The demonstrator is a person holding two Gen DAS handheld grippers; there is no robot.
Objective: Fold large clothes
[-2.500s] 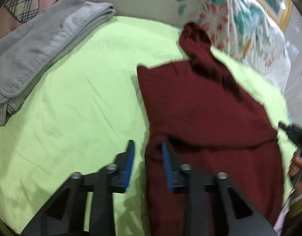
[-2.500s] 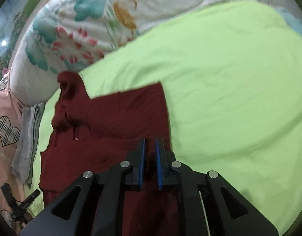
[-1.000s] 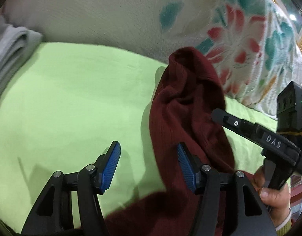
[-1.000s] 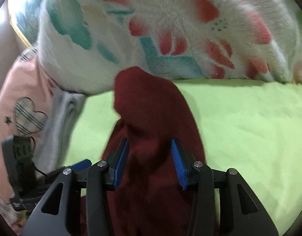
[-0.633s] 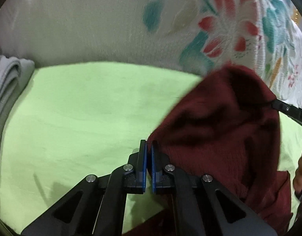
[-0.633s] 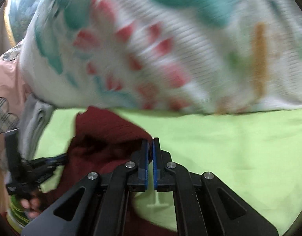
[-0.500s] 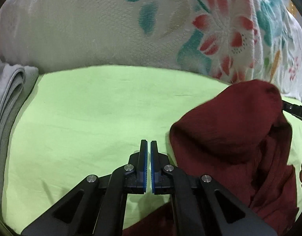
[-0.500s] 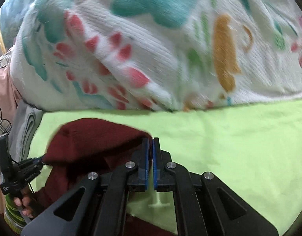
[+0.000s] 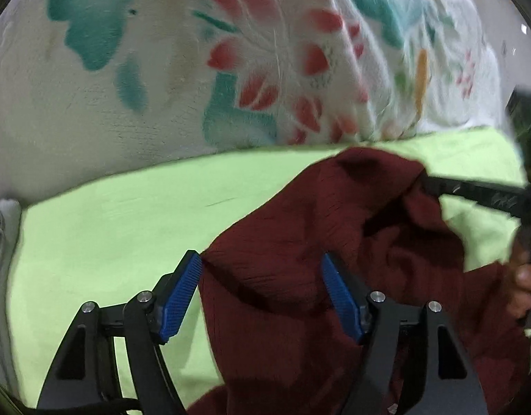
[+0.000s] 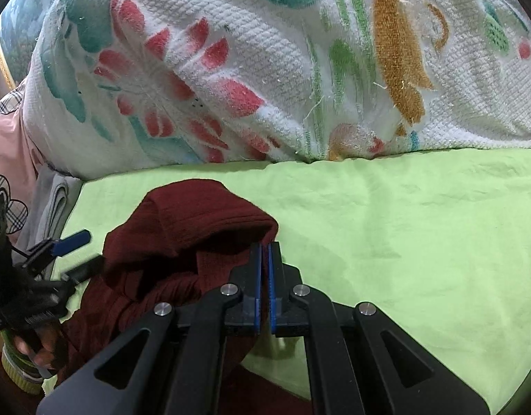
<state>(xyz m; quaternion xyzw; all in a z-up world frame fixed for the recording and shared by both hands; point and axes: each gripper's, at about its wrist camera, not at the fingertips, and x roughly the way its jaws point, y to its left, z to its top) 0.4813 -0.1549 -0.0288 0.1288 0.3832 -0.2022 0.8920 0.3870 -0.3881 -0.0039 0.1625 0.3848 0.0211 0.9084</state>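
Maroon garment (image 10: 182, 238) bunched, ribbed — right gripper (image 10: 264, 252) clamped on its edge; left gripper (image 9: 262, 276) just opening, cloth loose between jaws.

Ribbed maroon knit garment (image 9: 300, 242), smooth green sheet (image 10: 403, 228)

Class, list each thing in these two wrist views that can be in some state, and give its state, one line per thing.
Maroon sweater: bunched and partly lifted off the sheet, not folded flat.
Left gripper: jaws have just been opening; cloth lies between the pads, unpressed.
Right gripper: shut on a fold of the sweater.
Green sheet: spread out, lightly creased.
Grey towel: folded, at the sheet's edge.
Floral blanket: heaped behind the sheet.
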